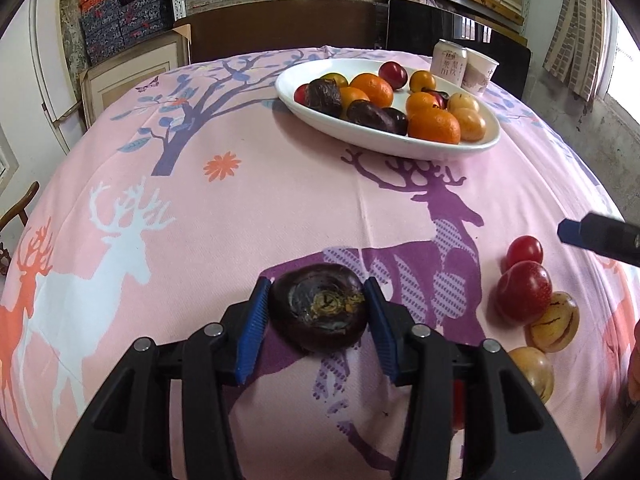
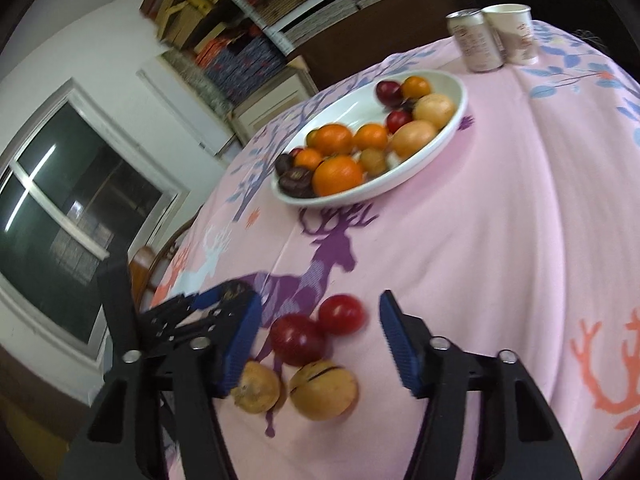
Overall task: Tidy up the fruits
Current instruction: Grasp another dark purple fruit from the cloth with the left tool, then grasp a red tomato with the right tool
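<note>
My left gripper (image 1: 318,304) is shut on a dark purple fruit (image 1: 319,312), its blue pads against both sides, just above the pink tablecloth. A white oval plate (image 1: 360,136) with oranges, red plums, yellow and dark fruits sits at the far side; it also shows in the right wrist view (image 2: 420,164). My right gripper (image 2: 320,332) is open above two red plums (image 2: 316,330) and two yellow fruits (image 2: 323,391) lying loose on the cloth. These loose fruits also show at the right of the left wrist view (image 1: 524,288), with a right fingertip (image 1: 576,232) beyond them.
A drink can (image 1: 448,63) and a paper cup (image 1: 480,71) stand behind the plate near the table's far edge. Shelves with boxes line the wall behind. A wooden chair (image 2: 144,264) stands at the table's left side.
</note>
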